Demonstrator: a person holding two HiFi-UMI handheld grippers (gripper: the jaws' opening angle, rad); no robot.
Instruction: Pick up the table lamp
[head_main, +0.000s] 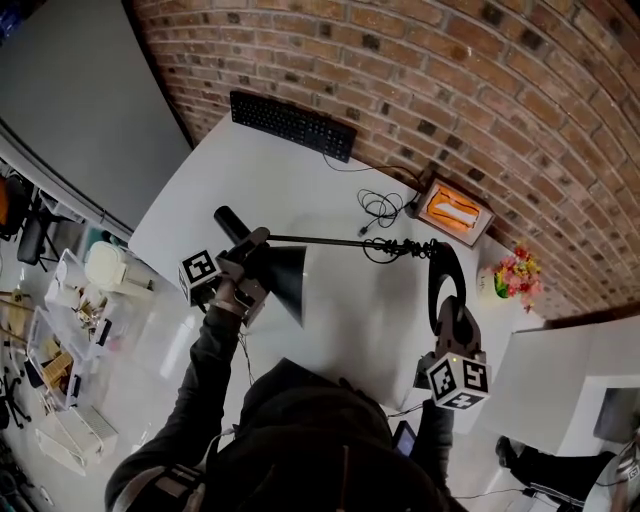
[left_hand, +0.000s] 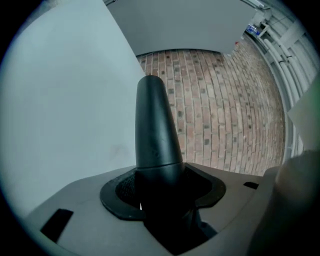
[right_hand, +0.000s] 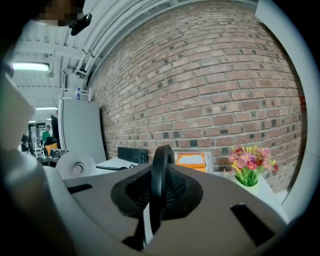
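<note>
Your left gripper's (head_main: 250, 248) fingers are clamped on the black neck of the table lamp (head_main: 284, 280). Your right gripper's (head_main: 451, 308) fingers are pinched tight on its thin round base (head_main: 446, 268). The lamp spans between them over the white table (head_main: 250, 165).

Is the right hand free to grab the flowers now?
Probably not: the right tongs are shut on the lamp base, and the left tongs grip the lamp head. The flowers stand unobstructed by the wall.

A red brick wall (head_main: 450, 90) spans twelve to three o'clock behind the white table (head_main: 250, 170), with a grey partition (head_main: 70, 100) at ten.
</note>
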